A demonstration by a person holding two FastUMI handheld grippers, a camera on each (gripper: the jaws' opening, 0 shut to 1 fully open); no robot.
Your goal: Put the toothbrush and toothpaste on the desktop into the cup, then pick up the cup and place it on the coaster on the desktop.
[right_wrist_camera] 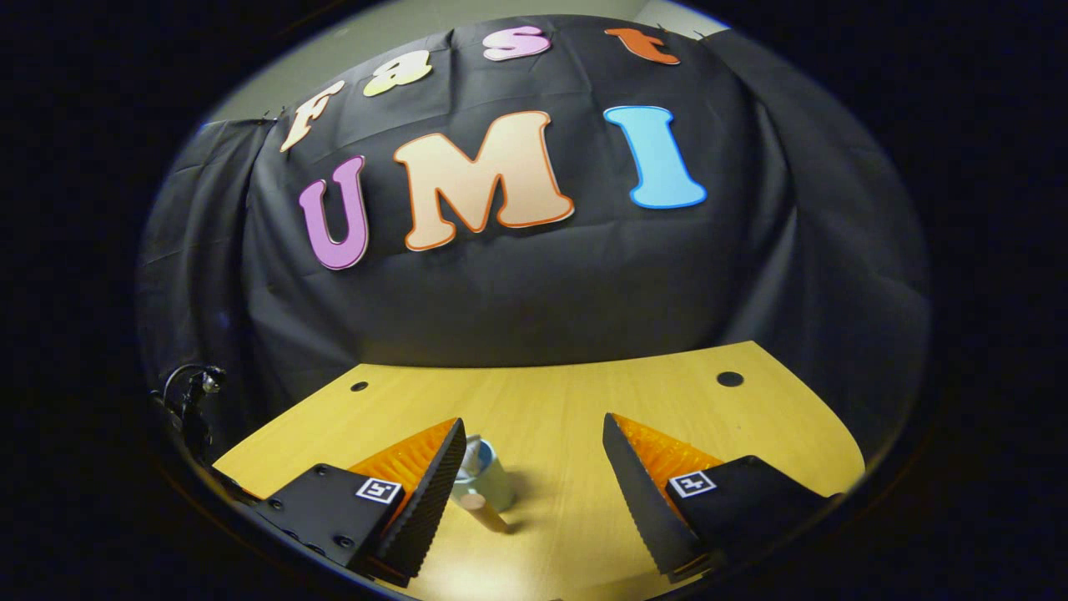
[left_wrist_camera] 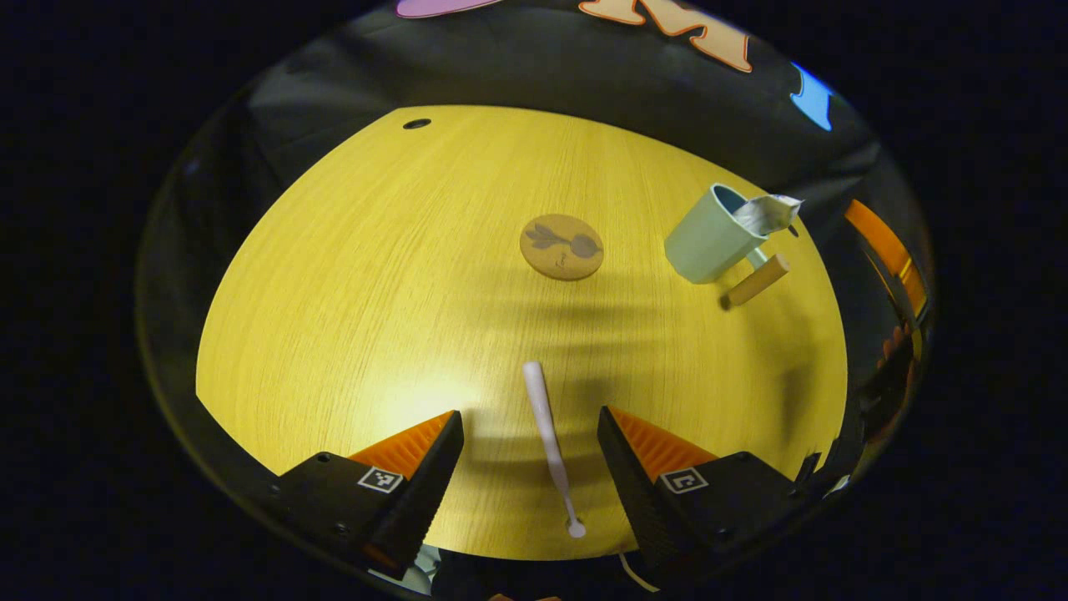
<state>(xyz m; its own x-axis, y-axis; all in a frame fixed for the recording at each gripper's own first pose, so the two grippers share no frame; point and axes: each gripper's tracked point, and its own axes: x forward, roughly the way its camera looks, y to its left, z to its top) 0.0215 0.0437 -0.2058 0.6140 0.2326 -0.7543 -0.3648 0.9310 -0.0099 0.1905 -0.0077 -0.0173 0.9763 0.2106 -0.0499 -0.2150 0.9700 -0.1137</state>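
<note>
The left gripper (left_wrist_camera: 530, 426) hung spread wide over the desktop (left_wrist_camera: 350, 275), one toothbrush (left_wrist_camera: 546, 434) lying between its fingers, untouched. The right gripper (right_wrist_camera: 534, 438) gaped too, empty. One cup (left_wrist_camera: 709, 238) held one toothpaste (left_wrist_camera: 766, 214); one coaster (left_wrist_camera: 561, 246) sat nearby.

The left tool (left_wrist_camera: 531, 421) hangs above the bench (left_wrist_camera: 375, 275), tipped steeply downward, its two fingers spread wide apart and gripping nothing. The right tool (right_wrist_camera: 534, 434) is held nearer level, facing forward, its fingers likewise parted and empty.
</note>
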